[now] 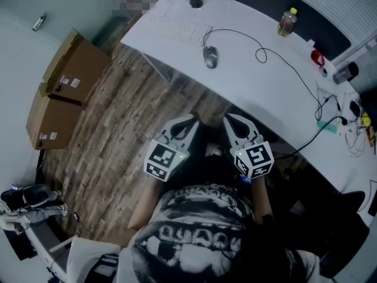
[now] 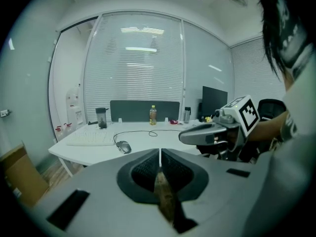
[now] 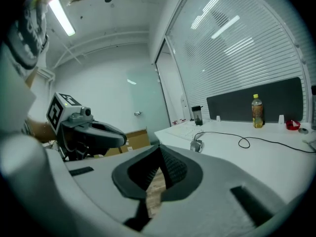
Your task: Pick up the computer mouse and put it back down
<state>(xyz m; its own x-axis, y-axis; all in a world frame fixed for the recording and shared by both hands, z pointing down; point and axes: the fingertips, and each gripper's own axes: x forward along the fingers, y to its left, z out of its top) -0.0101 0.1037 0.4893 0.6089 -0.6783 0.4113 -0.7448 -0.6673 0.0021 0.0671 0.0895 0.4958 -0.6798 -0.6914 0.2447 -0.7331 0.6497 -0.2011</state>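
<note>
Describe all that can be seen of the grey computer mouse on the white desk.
The small grey oval computer mouse looks like plastic, darker along its middle. It lies flat on the white desk, near the front edge, just right of the white keyboard. A thin black cable leaves its far end, arcs across the desk, makes a small loop and runs on to the right. Only the desk and its cable touch it.

Mouse [image 1: 210,56] on white desk [image 1: 259,93]; left hand-held gripper [image 1: 189,121], right hand-held gripper [image 1: 230,119] near desk edge.
</note>
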